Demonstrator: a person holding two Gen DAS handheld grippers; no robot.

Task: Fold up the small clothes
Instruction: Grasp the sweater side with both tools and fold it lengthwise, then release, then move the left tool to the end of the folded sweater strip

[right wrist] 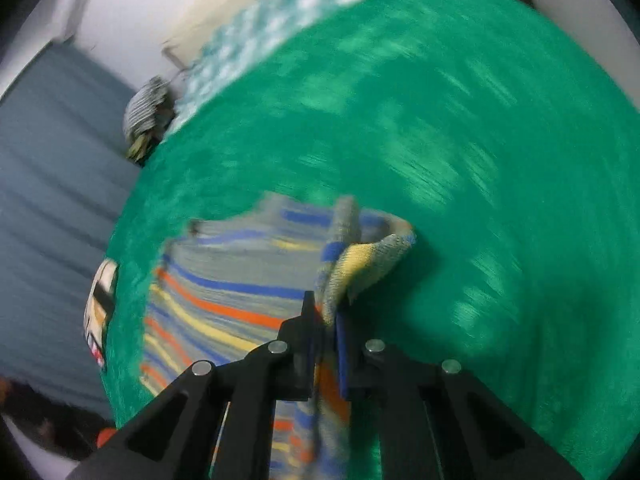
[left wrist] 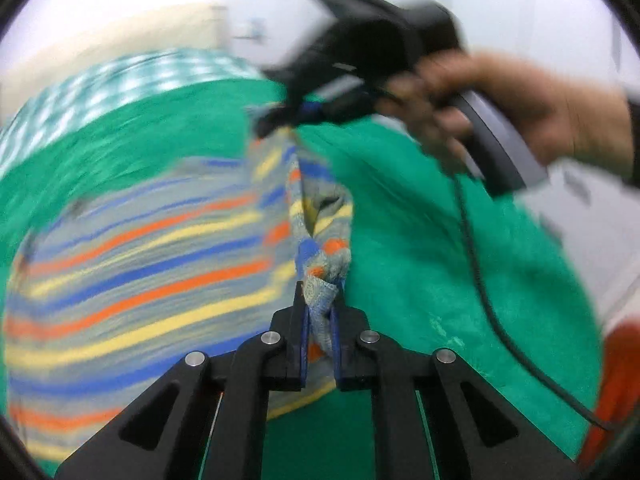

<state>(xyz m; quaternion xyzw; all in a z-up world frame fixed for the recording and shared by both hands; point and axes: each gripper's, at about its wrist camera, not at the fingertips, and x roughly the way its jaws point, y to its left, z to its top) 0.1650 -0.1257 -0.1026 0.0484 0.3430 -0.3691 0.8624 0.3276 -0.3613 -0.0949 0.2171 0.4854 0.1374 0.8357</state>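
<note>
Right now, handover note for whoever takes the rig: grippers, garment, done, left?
Left gripper: shut on a bunched edge of the striped garment.
Right gripper: shut on another bunched edge of the same garment; in the left wrist view it shows further back, held by the person's hand.
Garment: mostly spread on the green towel, with the pinched edge lifted between the two grippers.
Done: both grips are made. The frames are too blurred to show a finished fold.
Left: probably carry the lifted edge across, lay it flat, release, then complete the remaining folds.
</note>
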